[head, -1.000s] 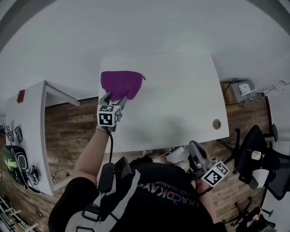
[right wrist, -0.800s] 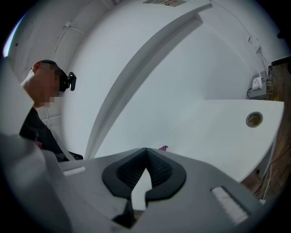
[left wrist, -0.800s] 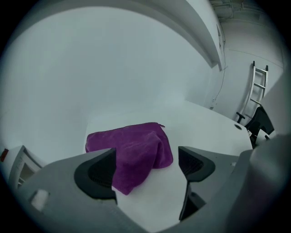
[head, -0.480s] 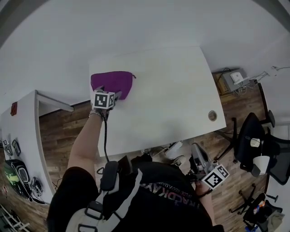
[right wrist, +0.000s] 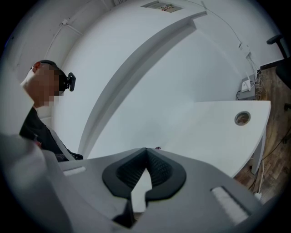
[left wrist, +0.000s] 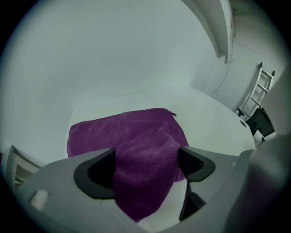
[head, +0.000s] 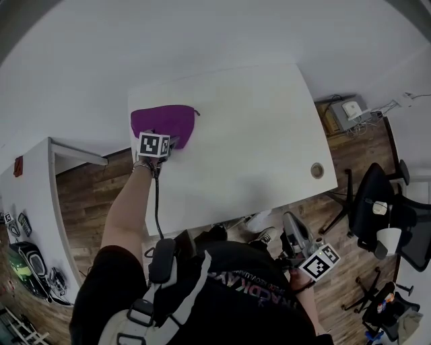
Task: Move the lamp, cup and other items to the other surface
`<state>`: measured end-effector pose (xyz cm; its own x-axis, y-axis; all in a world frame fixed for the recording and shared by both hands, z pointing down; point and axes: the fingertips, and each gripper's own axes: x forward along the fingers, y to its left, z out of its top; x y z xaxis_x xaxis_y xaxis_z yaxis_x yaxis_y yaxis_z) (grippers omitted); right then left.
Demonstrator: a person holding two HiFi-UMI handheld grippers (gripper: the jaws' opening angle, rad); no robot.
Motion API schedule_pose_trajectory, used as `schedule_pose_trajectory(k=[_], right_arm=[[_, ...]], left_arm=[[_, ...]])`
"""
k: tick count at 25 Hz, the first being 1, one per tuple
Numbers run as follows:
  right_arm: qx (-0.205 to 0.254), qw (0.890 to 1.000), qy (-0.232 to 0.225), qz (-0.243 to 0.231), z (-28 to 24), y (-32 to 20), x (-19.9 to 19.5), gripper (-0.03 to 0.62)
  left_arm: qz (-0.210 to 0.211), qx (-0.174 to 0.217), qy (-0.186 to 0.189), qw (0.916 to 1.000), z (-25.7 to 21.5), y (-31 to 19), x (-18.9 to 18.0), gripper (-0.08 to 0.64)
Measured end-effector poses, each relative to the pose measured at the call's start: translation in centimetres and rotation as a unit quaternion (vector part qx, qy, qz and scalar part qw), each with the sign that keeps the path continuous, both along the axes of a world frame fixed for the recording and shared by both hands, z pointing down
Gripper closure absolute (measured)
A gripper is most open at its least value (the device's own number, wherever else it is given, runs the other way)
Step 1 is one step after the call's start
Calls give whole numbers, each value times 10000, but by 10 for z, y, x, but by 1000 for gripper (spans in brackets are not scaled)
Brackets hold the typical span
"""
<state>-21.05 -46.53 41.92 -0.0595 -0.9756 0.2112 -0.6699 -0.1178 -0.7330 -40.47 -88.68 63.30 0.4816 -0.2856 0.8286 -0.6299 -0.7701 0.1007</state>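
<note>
Left hand-held gripper (left wrist: 146, 158), jaws just opened wide, straddles the purple cloth (left wrist: 125, 129) lying between them

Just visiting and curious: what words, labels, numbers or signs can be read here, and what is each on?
Nothing reads clearly.
Shirt: one line of print, upside down, too blurred to read.
Left cube and right cube: black-and-white square patterns, no letters.
Sticker, top of the right gripper view: too small to read.
</note>
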Motion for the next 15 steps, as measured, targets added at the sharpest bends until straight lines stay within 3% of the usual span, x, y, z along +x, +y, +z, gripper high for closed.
schedule_pose_trajectory(k=[4,6,8,9,15], right_arm=[[-37,10000,-46,-26,3,-4,0,589],[-47,10000,-64,-39,4,-4,1,589],[-51,9999,-78,-45,5,-4,2,589],[-51,9999,-80,-49,5,-3,1,589],[-8,9999,-97,-129,6,-4,-2,589]], left_arm=[[101,-20,-72,9999,5,5,0,145],[85,49,-51,9999,2,4,0,256],[-22,126,4,9999,-4,2,-1,424],[-57,136,33,9999,-6,2,-2,457],[-155,319,314,9989,-25,0,-2,479]])
